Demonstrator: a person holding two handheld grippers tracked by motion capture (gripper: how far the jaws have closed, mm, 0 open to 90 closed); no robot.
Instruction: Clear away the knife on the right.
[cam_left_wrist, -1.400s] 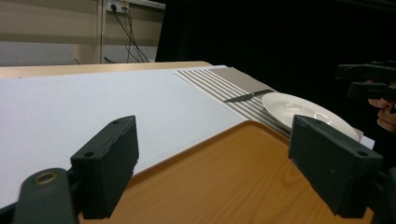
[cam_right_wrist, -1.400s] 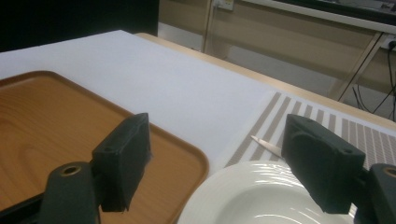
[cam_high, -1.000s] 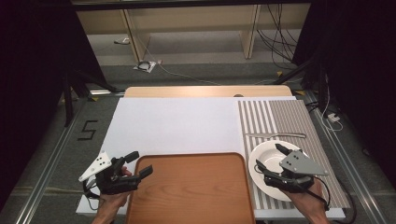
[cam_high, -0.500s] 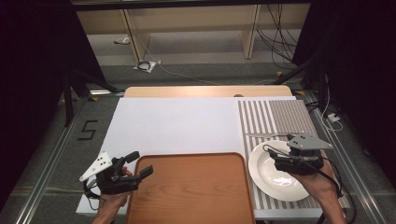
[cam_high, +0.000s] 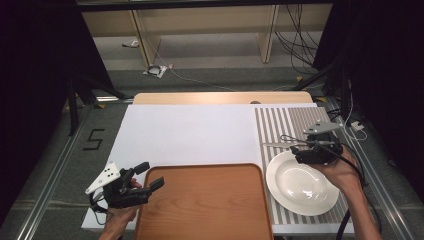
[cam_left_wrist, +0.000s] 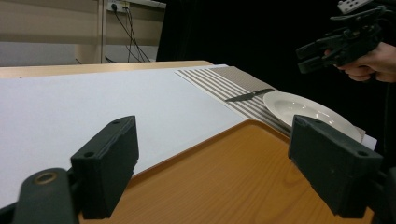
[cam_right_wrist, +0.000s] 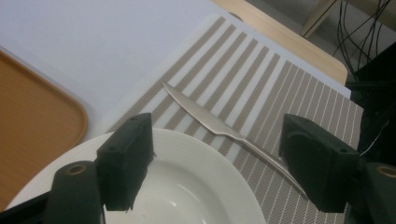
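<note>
knife, slim, all silver, lies flat on striped mat beside white plate; right gripper wide open above.

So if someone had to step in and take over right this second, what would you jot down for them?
Left gripper: open, holds nothing, at the near left corner of the wooden tray.
Right gripper: open, holds nothing, raised above the far rim of the white plate, jaws pointing at the knife.
Knife lies flat on the striped placemat, just beyond the plate.
Done: nothing on the tray yet.
Left: probably pick up the knife; the plate is untouched too.
</note>
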